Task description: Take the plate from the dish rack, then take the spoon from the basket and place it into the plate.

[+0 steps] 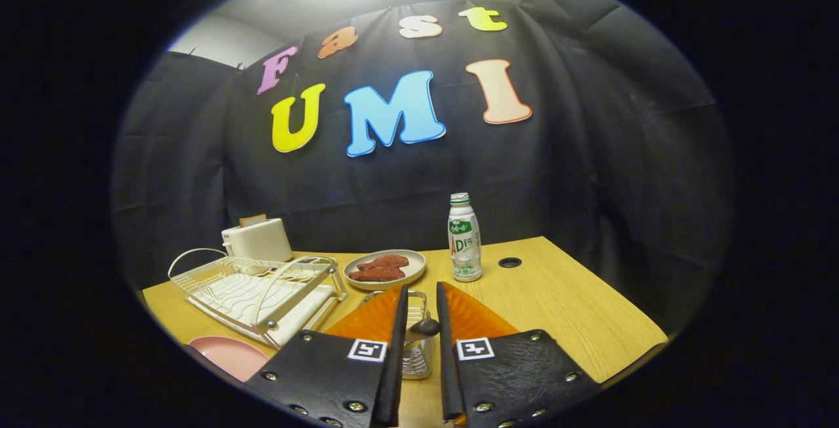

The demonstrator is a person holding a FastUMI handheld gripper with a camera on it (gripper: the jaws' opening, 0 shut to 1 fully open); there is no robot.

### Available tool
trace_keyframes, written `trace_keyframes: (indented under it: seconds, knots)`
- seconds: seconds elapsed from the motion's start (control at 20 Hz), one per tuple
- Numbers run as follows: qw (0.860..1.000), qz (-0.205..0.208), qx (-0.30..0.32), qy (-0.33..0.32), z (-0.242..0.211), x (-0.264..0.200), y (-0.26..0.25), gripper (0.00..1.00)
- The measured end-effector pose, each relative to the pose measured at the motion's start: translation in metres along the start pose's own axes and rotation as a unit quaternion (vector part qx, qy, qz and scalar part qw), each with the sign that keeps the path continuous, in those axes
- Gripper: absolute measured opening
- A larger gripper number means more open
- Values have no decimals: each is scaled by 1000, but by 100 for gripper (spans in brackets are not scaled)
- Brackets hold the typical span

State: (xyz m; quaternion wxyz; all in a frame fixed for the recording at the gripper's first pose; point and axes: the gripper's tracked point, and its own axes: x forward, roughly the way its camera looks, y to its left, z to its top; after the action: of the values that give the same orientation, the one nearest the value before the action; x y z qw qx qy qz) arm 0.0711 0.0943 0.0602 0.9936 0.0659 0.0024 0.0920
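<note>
Narrowly parted, the jaws flank a glossy spoon (423, 328) above the wire basket (417, 349).

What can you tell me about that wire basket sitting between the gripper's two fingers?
The basket is a small, shiny metal wire holder, standing upright on the wooden table. It sits between the fingers of the gripper, which hide its sides, so I cannot tell whether they touch it. A spoon stands in it, its rounded end poking above the rim. The dish rack stands beside it, and a plate of reddish food lies beyond it.
</note>
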Motion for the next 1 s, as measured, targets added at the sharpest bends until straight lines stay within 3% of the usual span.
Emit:
trace_keyframes:
  seconds: [0.15, 0.2, 0.25, 0.4, 0.45, 1.0]
  knots:
    - [1000, 26, 2, 13, -8, 4, 8, 28]
    - [1000, 17, 12, 9, -10, 8, 6, 28]
    - [1000, 20, 17, 12, -7, 12, 8, 12]
    - [999, 9, 34, 30, -4, 14, 6, 12]
    - [999, 8, 32, 34, -3, 18, 8, 7]
    - [998, 10, -16, 63, 62, 0, 21, 7]
